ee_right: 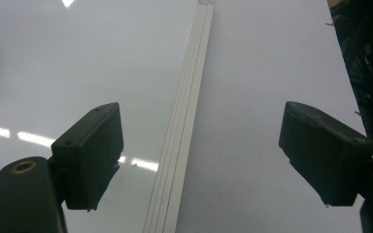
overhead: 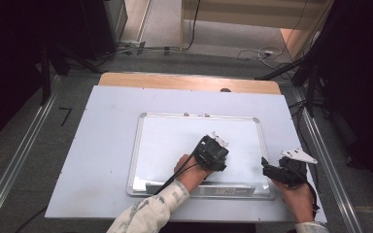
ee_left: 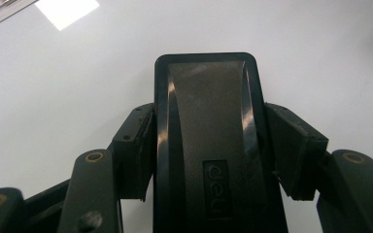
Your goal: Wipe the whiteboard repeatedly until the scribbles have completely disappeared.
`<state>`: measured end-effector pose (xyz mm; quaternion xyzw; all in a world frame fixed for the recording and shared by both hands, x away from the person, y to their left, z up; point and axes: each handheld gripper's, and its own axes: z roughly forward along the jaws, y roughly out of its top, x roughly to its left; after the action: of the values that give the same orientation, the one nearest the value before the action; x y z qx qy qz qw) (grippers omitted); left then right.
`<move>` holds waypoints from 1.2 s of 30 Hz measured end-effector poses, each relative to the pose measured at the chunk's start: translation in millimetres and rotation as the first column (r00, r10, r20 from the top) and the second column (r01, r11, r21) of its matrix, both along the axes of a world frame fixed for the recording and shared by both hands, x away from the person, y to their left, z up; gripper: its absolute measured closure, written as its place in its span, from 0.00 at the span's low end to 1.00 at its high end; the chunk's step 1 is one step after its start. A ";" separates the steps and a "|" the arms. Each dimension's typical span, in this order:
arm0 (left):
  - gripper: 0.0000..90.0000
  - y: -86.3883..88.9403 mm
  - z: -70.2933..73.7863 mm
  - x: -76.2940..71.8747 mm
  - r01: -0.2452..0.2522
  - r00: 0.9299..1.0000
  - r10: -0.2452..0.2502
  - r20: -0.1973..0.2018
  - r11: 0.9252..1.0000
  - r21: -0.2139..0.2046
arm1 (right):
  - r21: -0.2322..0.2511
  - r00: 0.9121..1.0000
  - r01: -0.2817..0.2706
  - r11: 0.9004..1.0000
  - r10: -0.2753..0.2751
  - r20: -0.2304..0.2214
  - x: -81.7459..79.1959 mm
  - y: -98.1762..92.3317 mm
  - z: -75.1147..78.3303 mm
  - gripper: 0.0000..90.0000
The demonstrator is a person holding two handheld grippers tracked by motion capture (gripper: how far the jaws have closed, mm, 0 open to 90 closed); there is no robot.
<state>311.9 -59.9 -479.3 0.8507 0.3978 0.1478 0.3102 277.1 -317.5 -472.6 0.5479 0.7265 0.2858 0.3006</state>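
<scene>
- We have the black whiteboard eraser (ee_left: pixel 209 141) clamped in the left gripper (overhead: pixel 212 154); the left gripper view shows both pads pressing its long sides, its branded back towards the camera and its far end out past the pads
- The eraser sits over the lower right part of the whiteboard (overhead: pixel 170 141), which lies flat on the pale table cover (overhead: pixel 102 145); whether its felt actually touches the surface we cannot tell
- We see no marker strokes on the board wherever it is visible, in the high view or around the eraser in the left gripper view, so we judge the wiping to be far along or close to done
- What may be left, in our judgement, is a last pass over the patch hidden under the gripper and then setting the eraser down
- Our left forearm, in a patterned sleeve (overhead: pixel 145 216), comes up from the bottom edge and angles to the right across the board's lower frame, with the gripper pointing forward and down at the board
- Our right gripper (overhead: pixel 272 171) is held off to the right, at the board's right edge; its jaws stand wide apart with nothing between them, and the right gripper view looks down along the board's frame rail (ee_right: pixel 184 131) running between the pads
</scene>
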 end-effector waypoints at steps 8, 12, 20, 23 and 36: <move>0.46 27.6 -0.7 -6.4 -0.010 1.000 0.010 -0.001 1.000 -0.005 | -0.001 1.000 0.001 1.000 -0.001 -0.002 0.6 0.0 -0.4 0.16; 0.46 35.4 -1.0 -7.8 -0.012 1.000 0.012 -0.002 1.000 -0.008 | -0.001 1.000 0.001 1.000 -0.001 -0.002 0.5 0.2 -0.4 0.17; 0.46 27.9 -0.8 -6.3 -0.023 1.000 0.023 0.002 1.000 0.006 | -0.005 1.000 -0.001 1.000 0.001 -0.003 1.3 2.1 -0.7 0.16; 0.46 23.3 -0.9 -4.6 -0.019 1.000 0.019 0.005 1.000 0.007 | -0.007 1.000 -0.002 1.000 0.002 -0.003 1.9 2.7 -0.5 0.16; 0.46 14.7 -1.2 -0.1 0.005 1.000 -0.005 0.005 1.000 0.001 | 0.001 1.000 -0.006 1.000 0.006 -0.001 2.2 1.8 -0.5 0.16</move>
<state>311.8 -45.2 -480.5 0.8515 0.3946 0.1493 0.3114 279.3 -315.6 -473.1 0.5460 0.7280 0.2868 0.2993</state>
